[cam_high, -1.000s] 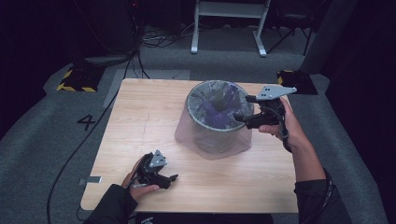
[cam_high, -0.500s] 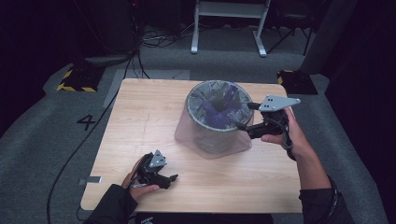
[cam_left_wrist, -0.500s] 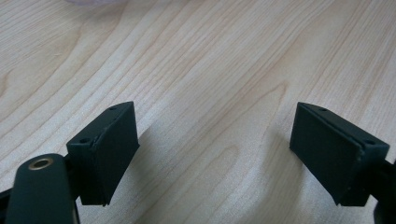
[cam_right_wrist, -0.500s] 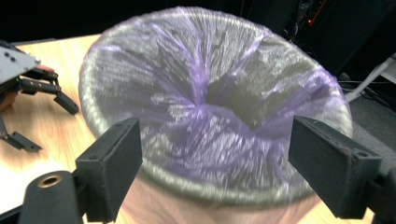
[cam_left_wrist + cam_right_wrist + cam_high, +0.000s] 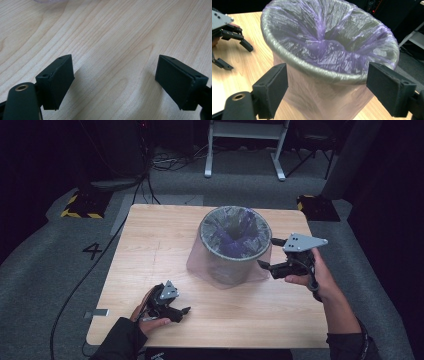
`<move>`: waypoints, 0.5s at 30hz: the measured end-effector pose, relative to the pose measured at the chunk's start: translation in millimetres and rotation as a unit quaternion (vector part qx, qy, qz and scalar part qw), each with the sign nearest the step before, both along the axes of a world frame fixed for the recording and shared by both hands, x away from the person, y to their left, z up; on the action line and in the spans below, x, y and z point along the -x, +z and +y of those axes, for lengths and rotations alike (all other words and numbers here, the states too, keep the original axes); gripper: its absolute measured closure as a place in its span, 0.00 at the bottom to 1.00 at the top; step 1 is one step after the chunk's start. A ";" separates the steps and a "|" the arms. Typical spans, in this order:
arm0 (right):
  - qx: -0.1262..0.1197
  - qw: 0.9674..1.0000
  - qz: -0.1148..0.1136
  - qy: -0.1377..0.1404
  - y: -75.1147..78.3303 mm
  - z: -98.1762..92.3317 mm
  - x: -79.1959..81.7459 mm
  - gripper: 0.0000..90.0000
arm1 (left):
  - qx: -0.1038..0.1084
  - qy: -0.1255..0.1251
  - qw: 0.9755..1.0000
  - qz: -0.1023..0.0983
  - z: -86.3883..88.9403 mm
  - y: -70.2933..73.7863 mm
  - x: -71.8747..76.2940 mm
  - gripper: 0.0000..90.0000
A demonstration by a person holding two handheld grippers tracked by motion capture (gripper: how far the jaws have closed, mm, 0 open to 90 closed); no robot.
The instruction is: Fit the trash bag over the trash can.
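1. Resting on the pale wooden tabletop point(image 5: 150, 250) at its near edge, my left tongs point(image 5: 172, 312) gape wide, holding nothing.
2. My right tongs point(image 5: 266, 254) sit spread apart beside the bin point(image 5: 235, 251), which stands mid-table, lined with a purple bag point(image 5: 332, 47).
3. Beyond lie grey floor point(image 5: 45, 245), cables point(image 5: 175, 162) and a white frame point(image 5: 245, 145).

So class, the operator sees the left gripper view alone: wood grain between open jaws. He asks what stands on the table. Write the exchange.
Observer: A bin lined with a purple bag stands mid-table.
Operator: Where is the right gripper?
Observer: The right gripper hangs open at the bin's right side, jaws toward it.
Operator: Is it touching the bag?
Observer: In the right gripper view its jaws flank the bin with gaps; nothing is clamped.
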State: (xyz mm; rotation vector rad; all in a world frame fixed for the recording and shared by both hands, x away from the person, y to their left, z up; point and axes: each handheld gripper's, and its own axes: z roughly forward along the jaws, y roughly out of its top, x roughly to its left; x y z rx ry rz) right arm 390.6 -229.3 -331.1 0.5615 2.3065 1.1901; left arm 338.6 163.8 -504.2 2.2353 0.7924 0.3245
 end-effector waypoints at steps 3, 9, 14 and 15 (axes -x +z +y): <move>0.010 1.000 -0.001 0.000 -4.5 0.0 3.6 0.19 | 0.000 0.000 1.000 0.000 0.0 0.0 0.0 0.16; 0.022 1.000 0.005 0.004 -15.0 -1.7 7.2 0.19 | 0.000 0.000 1.000 0.000 0.0 0.0 0.0 0.16; 0.031 0.999 0.014 0.005 -25.0 -3.5 9.1 0.19 | 0.000 0.000 1.000 0.000 0.0 0.0 0.0 0.16; 0.033 0.999 0.015 0.006 -27.1 -4.0 9.6 0.19 | 0.000 0.000 1.000 0.000 0.0 0.0 0.0 0.16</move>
